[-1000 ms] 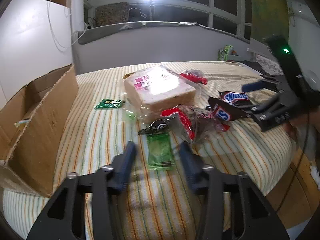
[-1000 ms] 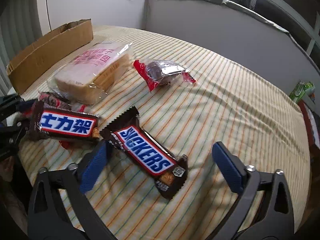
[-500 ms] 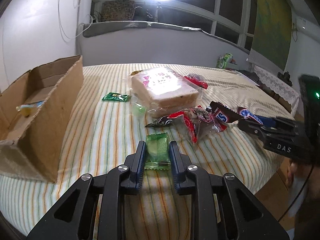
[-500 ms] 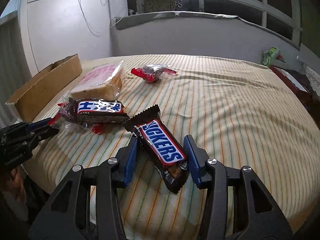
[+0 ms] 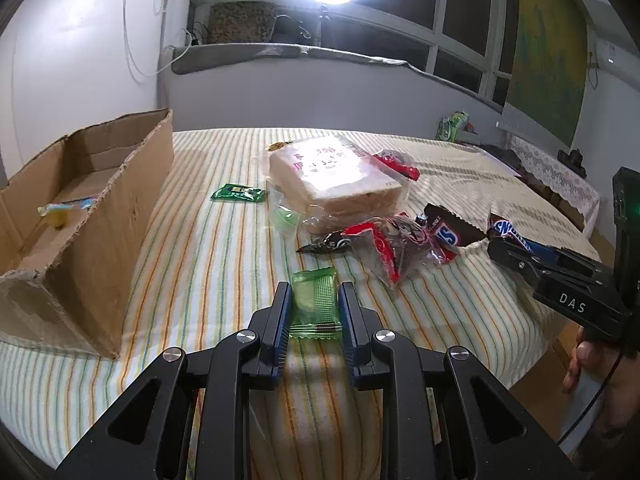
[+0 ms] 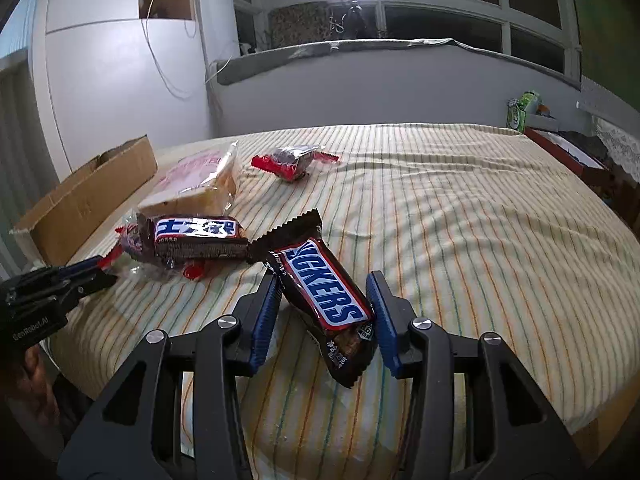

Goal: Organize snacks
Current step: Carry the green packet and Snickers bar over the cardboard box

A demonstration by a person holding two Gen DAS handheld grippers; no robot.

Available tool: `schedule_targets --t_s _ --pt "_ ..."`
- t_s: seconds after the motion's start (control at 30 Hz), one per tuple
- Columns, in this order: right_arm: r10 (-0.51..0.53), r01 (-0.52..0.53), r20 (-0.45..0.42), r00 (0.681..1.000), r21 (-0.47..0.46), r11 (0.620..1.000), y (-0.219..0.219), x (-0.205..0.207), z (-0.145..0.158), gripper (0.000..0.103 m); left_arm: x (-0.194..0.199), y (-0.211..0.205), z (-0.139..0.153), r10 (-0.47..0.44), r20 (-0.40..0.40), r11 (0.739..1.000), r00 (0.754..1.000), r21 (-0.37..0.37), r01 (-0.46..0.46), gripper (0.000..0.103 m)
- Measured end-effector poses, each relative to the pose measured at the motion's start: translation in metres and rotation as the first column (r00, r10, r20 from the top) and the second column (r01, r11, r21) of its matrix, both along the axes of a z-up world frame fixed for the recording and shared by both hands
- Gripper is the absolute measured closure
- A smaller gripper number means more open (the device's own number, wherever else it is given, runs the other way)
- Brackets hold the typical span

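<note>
A pale green snack packet [image 5: 314, 304] lies on the striped tablecloth [image 5: 208, 264], and my left gripper [image 5: 314, 292] is shut on it, blue pads pressing both long sides. In the right wrist view a brown Snickers bar [image 6: 324, 292] lies slantwise between the pads of my right gripper [image 6: 323, 280], which is shut on it. The right gripper [image 5: 520, 256] also shows at the left wrist view's right edge, with the bar's end poking out. An open cardboard box [image 5: 100, 208] stands to the left with one yellow candy [image 5: 64, 212] inside.
A bagged loaf of bread [image 5: 336, 172] sits mid-table. Around it lie a second Snickers bar [image 6: 196, 236], a red-ended clear packet [image 5: 384, 244], a red-wrapped snack [image 6: 296, 160] and a dark green packet [image 5: 239, 193]. The table edge runs close beneath both grippers.
Both grippers went from open to shut: the left closed on the green packet, the right swung in over the Snickers bar, rolled level and closed on it.
</note>
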State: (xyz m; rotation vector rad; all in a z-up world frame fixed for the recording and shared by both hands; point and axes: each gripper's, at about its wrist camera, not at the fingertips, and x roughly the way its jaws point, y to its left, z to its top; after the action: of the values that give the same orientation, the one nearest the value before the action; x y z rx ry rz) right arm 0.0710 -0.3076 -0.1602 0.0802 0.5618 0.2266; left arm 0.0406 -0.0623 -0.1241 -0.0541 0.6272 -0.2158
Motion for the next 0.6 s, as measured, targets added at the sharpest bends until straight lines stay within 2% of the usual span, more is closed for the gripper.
schedule_targets --t_s 0.27,0.4,0.6 --pt "-0.011 0.010 0.018 1.000 0.060 0.998 -0.003 0.003 0.010 0.057 -0.003 0.005 0.010 0.021 0.020 1.000 1.000 -0.016 -0.021 0.081" --pt "-0.014 0.010 0.083 0.996 0.049 0.999 0.001 -0.003 0.042 0.057 -0.006 0.013 0.032 0.040 0.072 0.999 0.997 -0.032 -0.038 0.081" --pt "-0.016 0.012 0.192 0.981 0.021 1.000 0.009 -0.023 0.095 0.057 -0.013 0.021 0.084 0.055 0.193 0.997 0.980 -0.061 -0.044 0.081"
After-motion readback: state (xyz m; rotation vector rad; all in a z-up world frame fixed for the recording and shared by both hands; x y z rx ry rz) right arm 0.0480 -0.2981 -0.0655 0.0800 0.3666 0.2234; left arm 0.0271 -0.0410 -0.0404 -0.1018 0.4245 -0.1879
